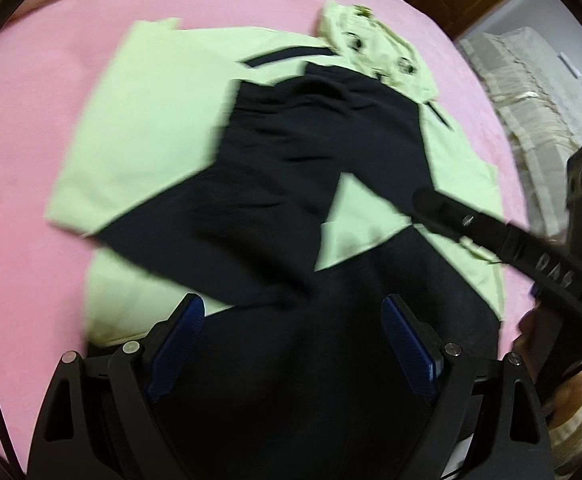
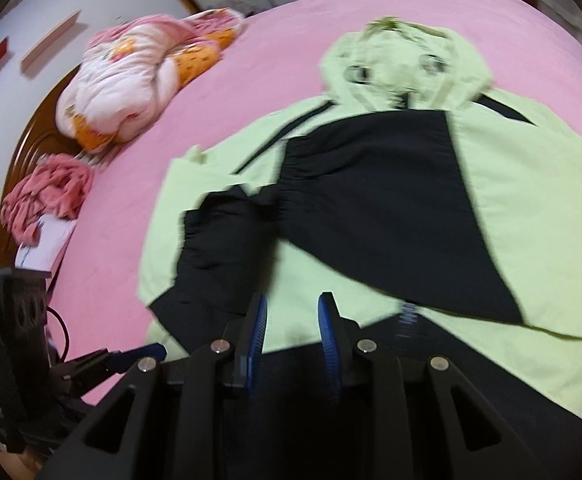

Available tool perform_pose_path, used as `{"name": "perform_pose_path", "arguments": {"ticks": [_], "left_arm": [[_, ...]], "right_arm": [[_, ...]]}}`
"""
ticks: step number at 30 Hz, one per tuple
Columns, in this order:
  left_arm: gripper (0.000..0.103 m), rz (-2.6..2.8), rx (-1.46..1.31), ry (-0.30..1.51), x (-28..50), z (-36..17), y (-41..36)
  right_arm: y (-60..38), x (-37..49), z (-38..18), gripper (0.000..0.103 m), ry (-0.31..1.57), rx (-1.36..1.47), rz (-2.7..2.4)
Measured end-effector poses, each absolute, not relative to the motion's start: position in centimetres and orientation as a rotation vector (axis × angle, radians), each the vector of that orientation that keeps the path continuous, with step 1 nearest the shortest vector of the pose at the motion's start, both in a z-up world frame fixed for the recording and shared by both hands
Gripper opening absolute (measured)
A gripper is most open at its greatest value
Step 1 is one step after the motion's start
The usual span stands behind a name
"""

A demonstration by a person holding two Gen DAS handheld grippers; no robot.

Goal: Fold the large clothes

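Left wrist view shows the pale green and black hooded jacket of thin woven cloth [image 1: 139, 120] lying flat on the pink bed sheet [image 1: 23, 128], hood [image 1: 375, 48] at the far end, hem near the camera. Both black sleeves are folded in across the body, the left one [image 1: 195, 216] slanting down toward the near left. It looks light, soft and limp, likely a little slick, so it will sag and slide unless taken at a doubled edge. My judgement: the best holds are the near hem corners or the outer side edges, one gripper on each, to bring the hem toward the hood.

The left gripper [image 1: 291, 340] hovers over the near hem with jaws spread wide and nothing between them. In the right wrist view, the right gripper [image 2: 293, 332] stands narrowly parted over the hem, pinching no cloth as far as the blur allows.

Farther left on the bed lie a bundled pink and orange quilt [image 2: 131, 80] and a crumpled pink cloth [image 2: 47, 196].
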State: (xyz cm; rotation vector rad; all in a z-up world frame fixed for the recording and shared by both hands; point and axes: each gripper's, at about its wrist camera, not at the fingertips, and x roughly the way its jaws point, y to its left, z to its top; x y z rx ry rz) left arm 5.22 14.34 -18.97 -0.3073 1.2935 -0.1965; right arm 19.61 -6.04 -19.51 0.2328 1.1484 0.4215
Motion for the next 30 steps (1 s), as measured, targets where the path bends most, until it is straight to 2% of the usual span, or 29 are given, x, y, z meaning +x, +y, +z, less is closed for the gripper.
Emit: {"name": "perform_pose_path", "arguments": {"ticks": [6,10,16,18,19,20,25,28,30], "left_arm": [[0.089,-0.032,-0.301,1.283,4.2,-19.3,20.2],[0.089,0.027,-0.37,1.275,4.3,-19.7,23.5],[0.089,0.06,-0.415,1.28,4.3,-20.4,26.3],[0.089,0.066,-0.413,1.266,4.4,-20.3,26.4],[0.089,0.07,-0.415,1.258,4.4,-20.0,26.5],[0.089,0.073,-0.418,1.252,4.6,-20.0,26.5],[0.089,0.087,-0.418,1.203,5.7,-18.5,26.1],[0.089,0.08,-0.411,1.165,6.6,-17.5,25.5],[0.089,0.064,-0.407,1.151,7.5,-17.2,24.6]], "right_arm": [[1.0,19.3,-19.9,0.028,1.152,0.118,0.54],[4.6,18.7,-21.5,0.052,1.178,0.038,0.579],[8.1,17.6,-24.4,0.052,1.161,-0.266,0.444],[8.0,17.8,-25.0,0.042,1.168,-0.293,0.418],[7.7,17.9,-24.8,0.02,1.171,-0.272,0.424],[7.3,18.2,-24.3,0.008,1.166,-0.25,0.436],[4.2,19.1,-17.5,0.006,0.987,-0.115,0.456],[0.0,19.8,-12.2,0.006,0.836,-0.003,0.381],[-3.4,20.4,-10.6,0.006,0.793,0.057,0.289]]}}
